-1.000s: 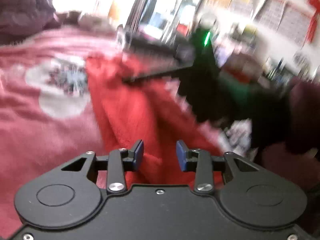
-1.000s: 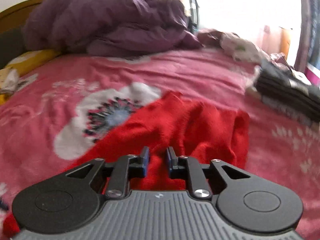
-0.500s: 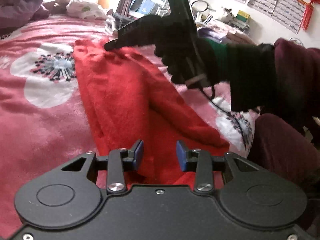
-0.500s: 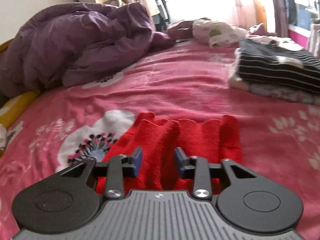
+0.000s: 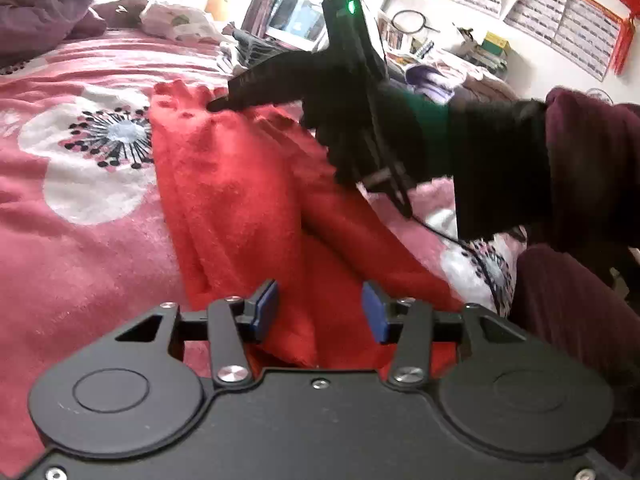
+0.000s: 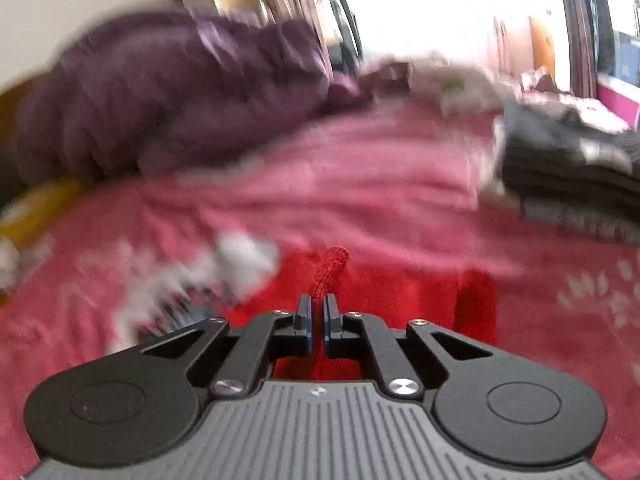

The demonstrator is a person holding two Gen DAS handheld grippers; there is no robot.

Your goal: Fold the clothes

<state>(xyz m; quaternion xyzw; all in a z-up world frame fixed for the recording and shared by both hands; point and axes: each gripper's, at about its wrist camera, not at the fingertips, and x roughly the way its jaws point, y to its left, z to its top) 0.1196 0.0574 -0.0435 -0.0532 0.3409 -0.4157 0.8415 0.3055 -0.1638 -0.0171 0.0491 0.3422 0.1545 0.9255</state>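
Knitwear, a fuzzy red garment [image 5: 240, 200], lay folded lengthwise in a long strip on the pink flowered bed [image 5: 60, 240], running from under the left hand-held gripper [image 5: 320, 310] away to the right hand-held gripper [image 5: 224, 104]. The left one's jaws had just been opening and stood spread over the near end, pads clear of it. The right hand-held gripper [image 6: 318, 312] was pressed together, pinching the far edge. Beyond it lay a purple quilt [image 6: 180, 92]; to its right, a striped stack [image 6: 572, 168].
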